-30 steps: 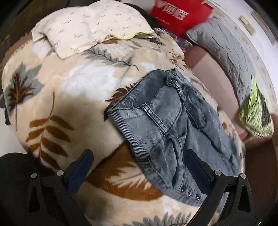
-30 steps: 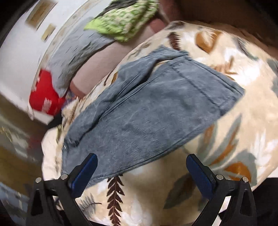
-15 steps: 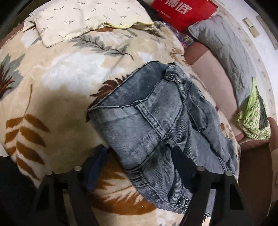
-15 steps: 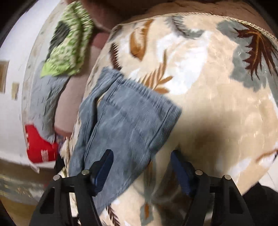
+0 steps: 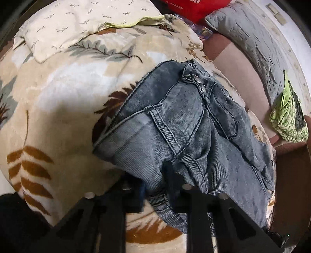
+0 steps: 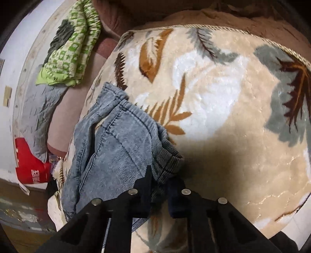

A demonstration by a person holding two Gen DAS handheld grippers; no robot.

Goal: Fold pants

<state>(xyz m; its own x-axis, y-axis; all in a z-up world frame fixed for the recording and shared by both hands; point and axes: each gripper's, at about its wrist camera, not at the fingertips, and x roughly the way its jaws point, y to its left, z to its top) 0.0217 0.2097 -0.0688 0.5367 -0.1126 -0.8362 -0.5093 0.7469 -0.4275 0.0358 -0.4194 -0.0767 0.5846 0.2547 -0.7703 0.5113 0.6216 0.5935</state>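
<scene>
left view: the left gripper (image 5: pixel 157 191) has just been closing its jaws, now clamped on the near waistband edge of the grey denim pants (image 5: pixel 186 132), which lie on the leaf-print blanket (image 5: pixel 58 109) of a bed; the garment's long axis runs away from the jaws toward the far right, snaps at the fly uppermost. a cream pillow (image 5: pixel 77 25) sits at the far edge, a red bag (image 5: pixel 194 7) beyond it with white print too cropped to read. right view: the right gripper (image 6: pixel 159 194) has likewise just been closing, its jaws pinched on the bunched hem end of the pants (image 6: pixel 120 148), the cloth trailing off to the left. the red bag (image 6: pixel 31 169) shows white characters, not legible. each hand holds one end, so the coming fold likely brings hem toward waistband
</scene>
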